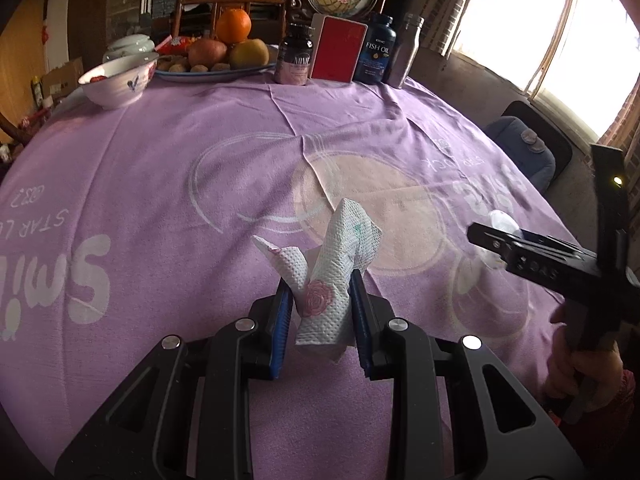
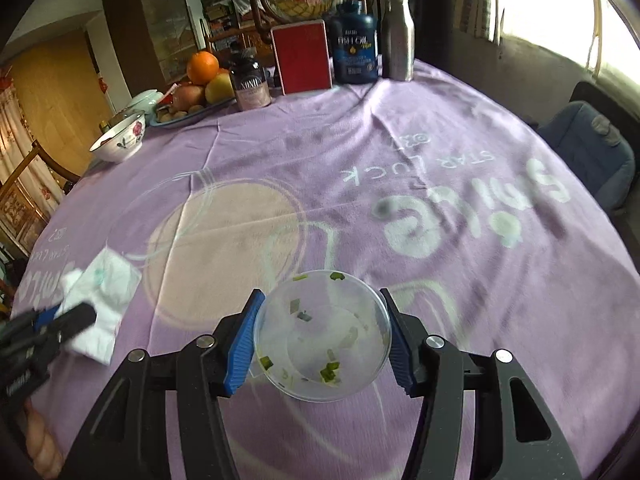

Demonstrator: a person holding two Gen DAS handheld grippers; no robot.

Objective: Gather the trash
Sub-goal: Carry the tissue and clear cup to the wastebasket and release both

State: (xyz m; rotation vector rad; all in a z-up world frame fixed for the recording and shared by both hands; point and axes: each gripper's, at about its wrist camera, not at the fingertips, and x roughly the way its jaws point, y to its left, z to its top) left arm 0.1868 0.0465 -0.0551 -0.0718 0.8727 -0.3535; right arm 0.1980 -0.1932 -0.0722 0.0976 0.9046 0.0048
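Observation:
A crumpled white paper napkin (image 1: 344, 248) printed with a pink rose stands up between the blue pads of my left gripper (image 1: 320, 292), which is shut on it just above the purple tablecloth (image 1: 160, 160). In the right wrist view the same napkin (image 2: 108, 292) hangs from that gripper (image 2: 68, 316) at the left edge. A clear plastic cup (image 2: 320, 340) with green food scraps inside sits between the pads of my right gripper (image 2: 322, 300), and both pads touch its rim. From the left wrist view, the right gripper (image 1: 492, 240) shows at the right with the cup (image 1: 502, 220) in it.
At the table's far side stand a flowered bowl (image 1: 116, 80), a plate of fruit (image 1: 216, 52), a dark pill jar (image 1: 294, 56), a red box (image 1: 336, 50), a fish oil bottle (image 1: 376, 52) and a metal bottle (image 1: 406, 52). A blue cushioned chair (image 1: 524, 148) stands at the right.

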